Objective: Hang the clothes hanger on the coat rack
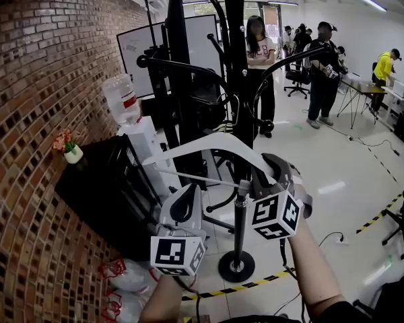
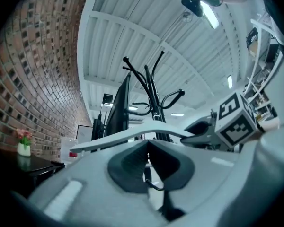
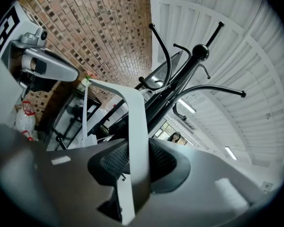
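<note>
Right gripper view: right gripper clamps the white plastic clothes hanger; black metal coat rack at one o'clock; left gripper closed, empty.

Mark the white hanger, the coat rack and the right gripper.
white hanger [image 1: 195,145], head view, on its left arm.
coat rack [image 1: 240,231], head view, on the lower pole.
right gripper [image 3: 136,148], right gripper view, midway between its fingertips.

No readable lettering: only coded squares on left cube, right cube, six o'clock; bottle label, ten o'clock, illegible.
</note>
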`<act>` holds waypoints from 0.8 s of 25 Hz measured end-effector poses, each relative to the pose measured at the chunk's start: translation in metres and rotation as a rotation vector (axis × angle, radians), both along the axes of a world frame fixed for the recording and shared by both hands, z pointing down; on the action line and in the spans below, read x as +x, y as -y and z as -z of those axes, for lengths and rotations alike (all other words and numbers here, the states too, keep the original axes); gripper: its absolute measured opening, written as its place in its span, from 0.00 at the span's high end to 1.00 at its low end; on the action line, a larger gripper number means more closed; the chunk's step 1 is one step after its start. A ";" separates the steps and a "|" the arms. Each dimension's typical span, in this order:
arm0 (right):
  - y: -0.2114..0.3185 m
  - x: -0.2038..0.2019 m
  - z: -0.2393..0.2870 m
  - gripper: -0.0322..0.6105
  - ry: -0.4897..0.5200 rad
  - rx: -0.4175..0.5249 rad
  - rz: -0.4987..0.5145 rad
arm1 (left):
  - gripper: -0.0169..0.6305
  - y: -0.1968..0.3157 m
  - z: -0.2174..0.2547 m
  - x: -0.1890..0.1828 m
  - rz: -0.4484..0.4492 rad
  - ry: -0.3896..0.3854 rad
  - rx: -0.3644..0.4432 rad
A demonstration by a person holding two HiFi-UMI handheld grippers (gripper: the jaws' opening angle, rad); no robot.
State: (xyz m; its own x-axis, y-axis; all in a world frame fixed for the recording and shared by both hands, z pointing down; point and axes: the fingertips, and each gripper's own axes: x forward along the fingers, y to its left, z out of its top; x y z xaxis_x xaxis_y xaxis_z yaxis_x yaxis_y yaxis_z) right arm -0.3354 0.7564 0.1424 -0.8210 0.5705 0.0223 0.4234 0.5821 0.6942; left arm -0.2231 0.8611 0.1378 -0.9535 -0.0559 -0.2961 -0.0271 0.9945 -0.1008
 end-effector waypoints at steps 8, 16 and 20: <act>0.002 -0.008 -0.002 0.76 0.063 -0.007 -0.007 | 0.97 0.001 -0.022 -0.009 0.015 -0.028 0.018; -0.003 -0.011 -0.003 0.76 0.074 -0.042 -0.006 | 0.97 0.011 -0.026 -0.016 -0.004 -0.041 0.020; -0.012 -0.012 -0.010 0.67 0.053 -0.038 0.020 | 0.97 0.015 -0.029 -0.018 -0.017 -0.047 0.026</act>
State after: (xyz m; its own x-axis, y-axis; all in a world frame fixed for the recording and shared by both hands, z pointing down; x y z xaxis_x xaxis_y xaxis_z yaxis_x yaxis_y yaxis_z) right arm -0.3477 0.7680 0.1528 -0.8089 0.5865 -0.0423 0.3987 0.6000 0.6936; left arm -0.2410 0.8464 0.1668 -0.9655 -0.0651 -0.2522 -0.0480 0.9962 -0.0731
